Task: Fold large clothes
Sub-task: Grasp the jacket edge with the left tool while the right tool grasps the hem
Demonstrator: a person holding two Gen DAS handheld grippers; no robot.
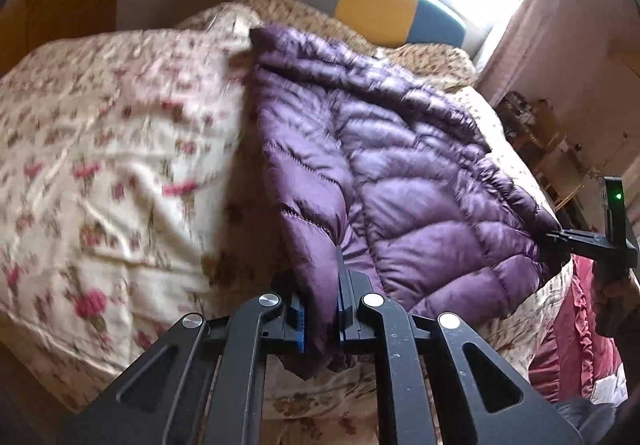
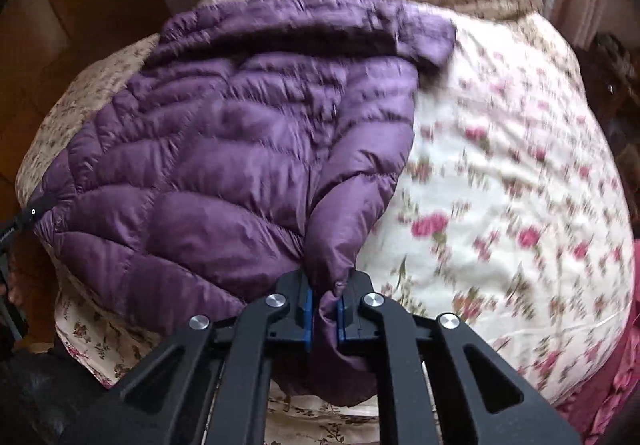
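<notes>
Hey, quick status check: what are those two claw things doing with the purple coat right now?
Left gripper, right gripper: jaws shut on the purple puffer jacket's near edge. Jacket spread on the floral bedspread. Nothing in the way.

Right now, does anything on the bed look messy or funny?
Nothing is broken or spilled. The purple puffy jacket lies crooked across the flowery bedspread, rumpled at its far end. Both tongs, left and right, pinch its near edge, so the fabric bunches there.

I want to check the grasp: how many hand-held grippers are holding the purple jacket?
2. The left hand-held gripper pinches one near corner of the purple jacket; the right hand-held gripper pinches the other.
</notes>
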